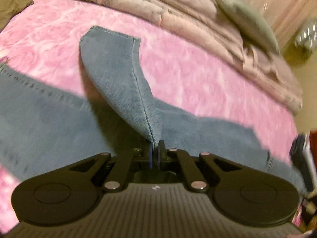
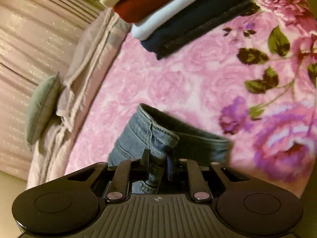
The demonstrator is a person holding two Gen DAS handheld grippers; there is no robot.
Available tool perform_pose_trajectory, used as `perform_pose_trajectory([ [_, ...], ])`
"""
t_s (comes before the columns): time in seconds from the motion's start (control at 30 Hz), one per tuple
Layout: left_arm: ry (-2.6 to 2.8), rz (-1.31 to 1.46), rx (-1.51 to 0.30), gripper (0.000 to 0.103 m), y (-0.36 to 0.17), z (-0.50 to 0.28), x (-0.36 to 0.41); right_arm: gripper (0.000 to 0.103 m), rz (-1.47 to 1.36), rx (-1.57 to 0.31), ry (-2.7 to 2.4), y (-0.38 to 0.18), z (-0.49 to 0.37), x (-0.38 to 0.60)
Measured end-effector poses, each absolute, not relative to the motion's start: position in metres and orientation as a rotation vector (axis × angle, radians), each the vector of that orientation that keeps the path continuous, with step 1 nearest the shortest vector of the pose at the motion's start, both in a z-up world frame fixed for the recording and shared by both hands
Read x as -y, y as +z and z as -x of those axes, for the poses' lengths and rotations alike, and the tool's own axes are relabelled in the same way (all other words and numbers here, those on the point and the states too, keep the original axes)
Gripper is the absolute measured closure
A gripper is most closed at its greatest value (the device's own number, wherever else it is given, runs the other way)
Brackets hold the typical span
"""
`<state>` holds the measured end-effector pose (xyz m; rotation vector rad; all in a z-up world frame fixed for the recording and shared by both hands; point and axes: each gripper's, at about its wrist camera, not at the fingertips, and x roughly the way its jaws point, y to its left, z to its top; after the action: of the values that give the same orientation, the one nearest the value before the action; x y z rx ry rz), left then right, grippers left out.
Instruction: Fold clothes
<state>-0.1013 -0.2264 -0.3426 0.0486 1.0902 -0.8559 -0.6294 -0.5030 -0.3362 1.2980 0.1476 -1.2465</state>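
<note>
**A:** Where are your two grippers right now?

**B:** Your left gripper (image 1: 155, 148) has its jaws pinched together on a fold of the jeans (image 1: 122, 75), right along a seam. The denim rises from the pads as a peaked flap whose hemmed end lies far on the pink blanket (image 1: 178, 59). The rest of the jeans spreads flat to the left and right, near you.

**A:** And the right one?

**B:** Your right gripper (image 2: 157, 161) is clamped on a thick bunch of denim at the waistband (image 2: 158, 129); the pads press it from both sides. The band curls open just beyond the fingers, its dark inside showing.

**A:** What else is on the bed?

**B:** In the right wrist view, a stack of folded clothes (image 2: 178, 13) sits at the far edge of the blanket, well apart from the jeans: cream, red, white and navy layers. A rumpled pale quilt (image 1: 178, 13) runs along the far side, with a grey-green cushion (image 1: 247, 17) resting on it. An olive garment (image 1: 11, 6) lies at the far left corner. Both views are slightly blurred.
</note>
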Motion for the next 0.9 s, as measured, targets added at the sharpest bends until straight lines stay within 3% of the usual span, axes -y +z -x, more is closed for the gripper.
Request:
perform_pose_trajectory([
  [0.23,-0.813,-0.096,-1.088,0.100,-0.364,0.128,0.206,0.088,-1.262,-0.235,-1.254,-0.347,0.640,0.496],
  [0.33,-0.776,-0.164,-1.113,0.094,-0.387,0.132,0.212,0.085,-1.273,-0.316,-1.283,-0.363,0.636,0.498],
  [0.43,-0.754,-0.246,-1.088,0.089,-0.385,0.139,0.221,0.057,-1.254,-0.402,-1.281,-0.360,0.627,0.506],
  [0.47,-0.756,-0.284,-1.072,0.087,-0.380,0.142,0.223,0.027,-1.190,-0.461,-1.309,-0.350,0.621,0.508],
  [0.5,-0.765,-0.329,-1.058,0.086,-0.373,0.145,0.222,0.009,-1.125,-0.520,-1.336,-0.340,0.615,0.510],
  [0.63,-0.779,-0.435,-1.069,0.082,-0.347,0.143,0.213,0.009,-0.952,-0.649,-1.412,-0.305,0.607,0.518],
  [0.7,-0.765,-0.456,-1.065,0.081,-0.333,0.134,0.211,0.009,-0.969,-0.615,-1.427,-0.300,0.605,0.529],
  [0.9,-0.794,-0.456,-0.950,0.066,-0.324,0.065,0.280,0.009,-1.048,-0.502,-1.418,-0.296,0.581,0.566],
])
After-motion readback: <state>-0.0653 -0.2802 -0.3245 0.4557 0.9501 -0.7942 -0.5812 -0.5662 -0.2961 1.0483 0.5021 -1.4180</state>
